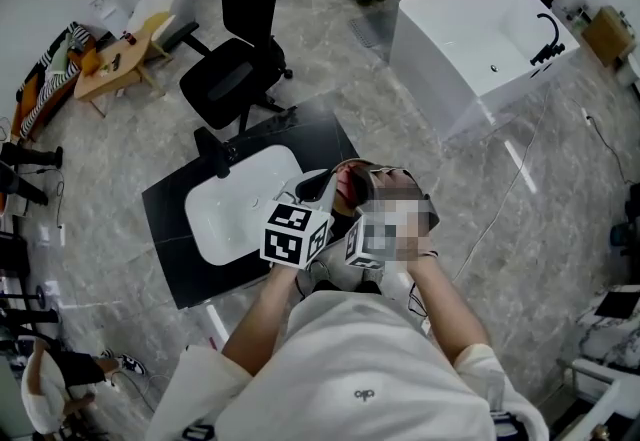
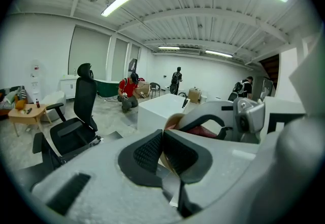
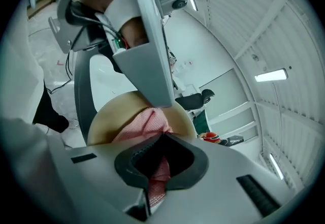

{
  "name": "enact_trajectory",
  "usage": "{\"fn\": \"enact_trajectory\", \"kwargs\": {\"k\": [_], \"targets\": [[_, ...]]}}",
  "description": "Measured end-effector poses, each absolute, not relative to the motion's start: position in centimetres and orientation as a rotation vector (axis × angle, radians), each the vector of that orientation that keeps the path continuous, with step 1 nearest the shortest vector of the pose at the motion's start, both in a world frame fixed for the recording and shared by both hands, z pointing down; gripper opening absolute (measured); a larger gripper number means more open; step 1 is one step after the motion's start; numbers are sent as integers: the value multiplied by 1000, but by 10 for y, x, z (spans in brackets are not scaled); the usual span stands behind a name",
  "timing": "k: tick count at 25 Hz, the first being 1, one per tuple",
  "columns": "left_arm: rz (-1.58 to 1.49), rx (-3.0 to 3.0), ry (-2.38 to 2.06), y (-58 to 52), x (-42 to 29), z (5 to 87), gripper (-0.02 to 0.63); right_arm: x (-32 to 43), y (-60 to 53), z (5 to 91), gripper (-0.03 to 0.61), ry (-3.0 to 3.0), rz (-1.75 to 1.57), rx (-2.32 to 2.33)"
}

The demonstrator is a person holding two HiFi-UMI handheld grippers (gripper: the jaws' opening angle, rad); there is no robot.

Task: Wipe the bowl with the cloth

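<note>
A tan bowl (image 1: 365, 172) is held up over the black counter, in front of the person's chest. My left gripper (image 2: 162, 134) is shut on the bowl's rim (image 2: 171, 120), and the thin tan edge shows between its pads. My right gripper (image 3: 163, 135) is shut on a pink-red checked cloth (image 3: 147, 122) that is bunched inside the bowl (image 3: 109, 116). In the head view the cloth (image 1: 347, 191) shows as a red patch in the bowl, with both marker cubes just below it. The jaw tips are hidden there.
A white sink basin (image 1: 235, 207) with a black tap sits in a black counter (image 1: 170, 229) under my left gripper. A black office chair (image 1: 235, 69) stands behind it and a white bathtub (image 1: 480, 44) at the back right. People are crouched or standing at the far end of the room.
</note>
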State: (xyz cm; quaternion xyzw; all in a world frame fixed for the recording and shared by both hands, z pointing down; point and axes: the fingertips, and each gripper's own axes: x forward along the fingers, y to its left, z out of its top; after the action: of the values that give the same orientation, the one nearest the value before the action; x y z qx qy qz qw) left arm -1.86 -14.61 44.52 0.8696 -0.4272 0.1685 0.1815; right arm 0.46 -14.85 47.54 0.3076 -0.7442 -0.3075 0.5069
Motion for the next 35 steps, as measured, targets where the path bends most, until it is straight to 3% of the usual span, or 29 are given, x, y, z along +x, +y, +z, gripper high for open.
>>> {"fn": "enact_trajectory", "kwargs": {"k": [12, 27, 35], "targets": [[474, 2456, -1225, -149, -19, 444, 21, -18, -118, 492, 12, -1928, -649, 580], [479, 2454, -1197, -140, -13, 448, 21, 9, -143, 480, 12, -1787, -759, 733], [497, 2445, -1202, -139, -15, 450, 21, 13, -122, 503, 12, -1831, -585, 604]]}}
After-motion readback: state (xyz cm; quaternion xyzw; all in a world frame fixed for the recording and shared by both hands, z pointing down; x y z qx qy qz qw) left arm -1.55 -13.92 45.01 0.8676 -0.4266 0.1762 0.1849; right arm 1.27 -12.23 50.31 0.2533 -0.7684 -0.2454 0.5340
